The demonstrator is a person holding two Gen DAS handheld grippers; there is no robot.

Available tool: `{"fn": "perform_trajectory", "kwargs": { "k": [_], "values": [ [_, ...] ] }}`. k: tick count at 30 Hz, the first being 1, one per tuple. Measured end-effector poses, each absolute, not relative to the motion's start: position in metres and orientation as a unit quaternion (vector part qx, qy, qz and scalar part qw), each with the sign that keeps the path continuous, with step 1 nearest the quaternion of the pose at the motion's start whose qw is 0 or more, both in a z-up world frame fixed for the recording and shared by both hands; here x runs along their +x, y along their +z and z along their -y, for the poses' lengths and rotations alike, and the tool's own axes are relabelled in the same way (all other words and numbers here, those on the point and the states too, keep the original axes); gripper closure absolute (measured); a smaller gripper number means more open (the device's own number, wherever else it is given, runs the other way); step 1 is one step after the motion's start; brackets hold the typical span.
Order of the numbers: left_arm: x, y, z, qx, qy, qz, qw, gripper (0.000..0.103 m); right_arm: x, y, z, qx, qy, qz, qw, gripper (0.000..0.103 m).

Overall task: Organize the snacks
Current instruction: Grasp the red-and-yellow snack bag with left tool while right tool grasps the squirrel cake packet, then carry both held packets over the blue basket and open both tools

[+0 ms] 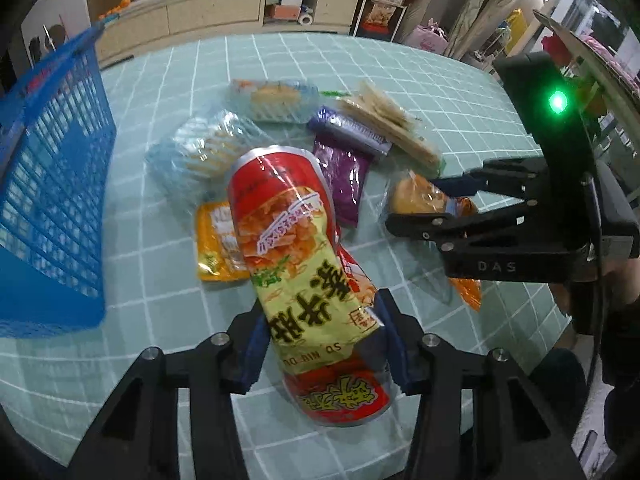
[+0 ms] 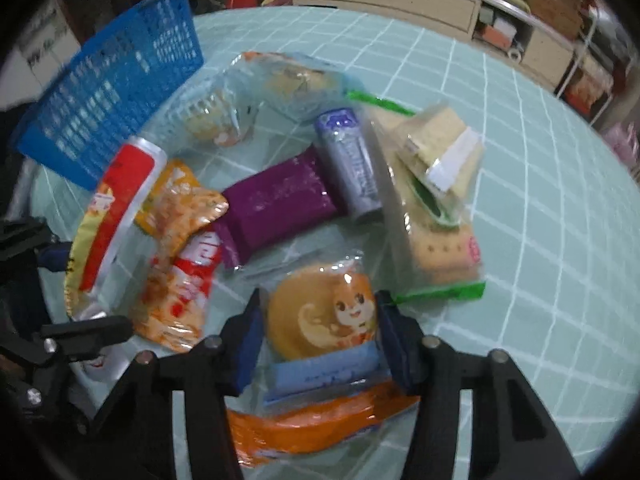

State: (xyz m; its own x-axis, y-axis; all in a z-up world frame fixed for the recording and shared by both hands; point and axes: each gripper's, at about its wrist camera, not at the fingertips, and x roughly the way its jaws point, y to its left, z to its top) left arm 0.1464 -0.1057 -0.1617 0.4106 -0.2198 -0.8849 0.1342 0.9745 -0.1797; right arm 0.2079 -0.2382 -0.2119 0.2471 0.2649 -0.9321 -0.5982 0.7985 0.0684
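Observation:
My left gripper [image 1: 324,344] is shut on a red and yellow chip bag [image 1: 288,240], its blue pads pinching the bag's lower part, which is held tilted above the snack pile. In the right wrist view the same bag [image 2: 116,208] hangs at the left. My right gripper [image 2: 320,340] points down at a clear bun packet with a squirrel picture and an orange end [image 2: 320,312]; both blue pads touch its sides. The left wrist view shows the right gripper [image 1: 432,208] straddling that packet [image 1: 416,196]. A blue basket [image 1: 52,184] [image 2: 116,92] stands at the left.
On the teal checked tablecloth [image 2: 540,240] lie a purple pack [image 2: 276,204], a silvery purple pack [image 2: 352,164], cracker packets [image 2: 432,200], two clear bluish packets [image 1: 204,152] and an orange-yellow packet [image 1: 216,240]. A low cabinet [image 1: 208,8] stands beyond the table.

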Motion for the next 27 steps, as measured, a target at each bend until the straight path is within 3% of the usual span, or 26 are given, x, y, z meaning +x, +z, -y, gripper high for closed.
{"fn": "perform_trajectory", "kwargs": {
  "k": [15,27],
  "values": [
    [0.089,-0.067,0.086,-0.017,-0.133,-0.448,0.884,0.056,0.136,-0.102,0.234,-0.092,0.236,-0.469,0.846,0.046],
    [0.059,-0.005,0.006,0.013,-0.110,-0.394,0.913,0.056,0.103,-0.035,0.165,-0.092,0.243,-0.409,0.875,0.046]
  ]
}}
